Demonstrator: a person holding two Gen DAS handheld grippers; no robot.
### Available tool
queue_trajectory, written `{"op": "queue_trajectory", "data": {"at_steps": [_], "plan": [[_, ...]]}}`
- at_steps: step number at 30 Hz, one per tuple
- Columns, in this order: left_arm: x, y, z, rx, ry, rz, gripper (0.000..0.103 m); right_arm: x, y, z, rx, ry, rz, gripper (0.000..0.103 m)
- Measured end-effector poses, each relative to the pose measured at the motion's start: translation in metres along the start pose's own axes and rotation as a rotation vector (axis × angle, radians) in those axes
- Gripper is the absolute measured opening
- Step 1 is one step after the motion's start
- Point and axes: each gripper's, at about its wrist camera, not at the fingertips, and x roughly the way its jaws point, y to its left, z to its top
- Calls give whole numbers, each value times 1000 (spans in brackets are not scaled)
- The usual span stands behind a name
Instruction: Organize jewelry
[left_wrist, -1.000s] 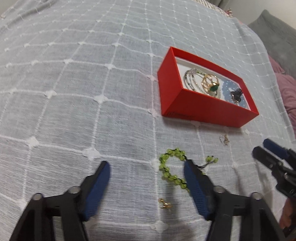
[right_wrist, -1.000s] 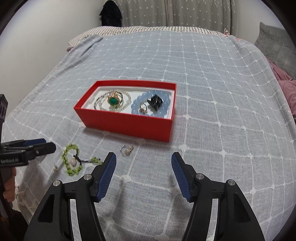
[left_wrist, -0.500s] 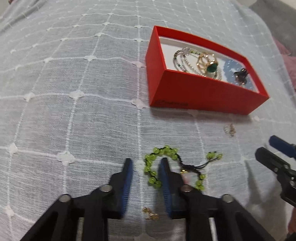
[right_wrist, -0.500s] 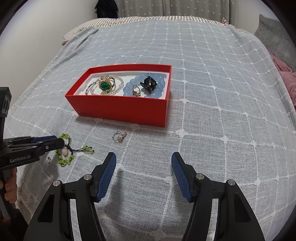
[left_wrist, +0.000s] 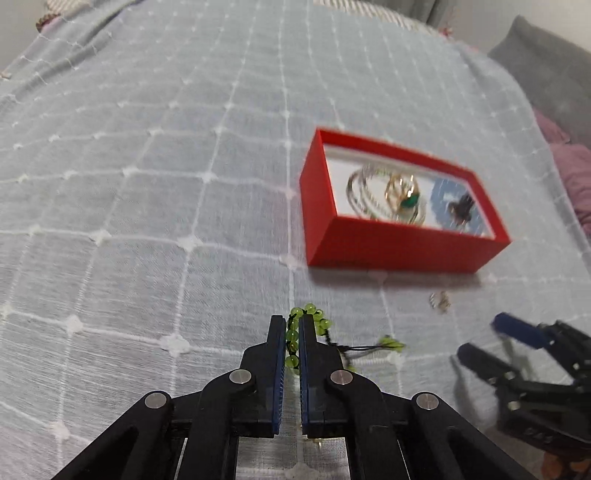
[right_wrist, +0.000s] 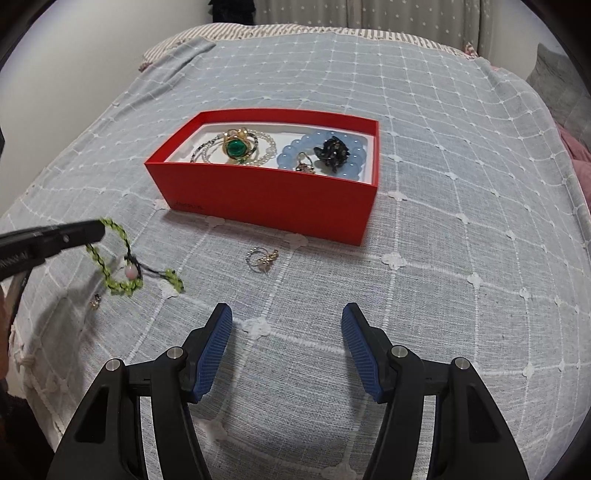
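My left gripper (left_wrist: 292, 325) is shut on a green bead bracelet (left_wrist: 310, 325) and holds it just above the grey bedspread; in the right wrist view the bracelet (right_wrist: 114, 266) hangs from the left gripper (right_wrist: 99, 230). A red box (left_wrist: 388, 247), also in the right wrist view (right_wrist: 273, 203), holds pearl strands, a green-stone ring (right_wrist: 236, 147), a blue bead bracelet (right_wrist: 325, 155) and a black piece. My right gripper (right_wrist: 286, 332) is open and empty, short of a small ring (right_wrist: 263, 257) lying in front of the box.
A tiny gold piece (right_wrist: 96, 301) lies on the bedspread near the left edge of the bed. Grey and pink pillows (left_wrist: 561, 110) lie to the right. The bed edge drops off at the left in the right wrist view.
My left gripper closed on the green bracelet and lifted it off the bedspread. My right gripper moved closer to the box and the small ring.
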Motion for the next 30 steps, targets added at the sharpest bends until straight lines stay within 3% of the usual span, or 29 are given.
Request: {"op": "queue_trajectory", "data": {"at_steps": [7,9,12,22,30], "plan": [[-11,13,-4,0,-35,15,1,7,8,0,-25,-18,24,63],[-11,18,-8,1,-32,16,1,11,11,0,-38,-17,38,51],[-7,21,-10,10,-23,15,1,17,15,1,-66,-27,53,40],[6,24,-9,14,3,-5,1,29,16,12,-66,-40,71,29],[13,23,-9,21,22,-2,1,32,19,15,-75,-26,93,4]]}}
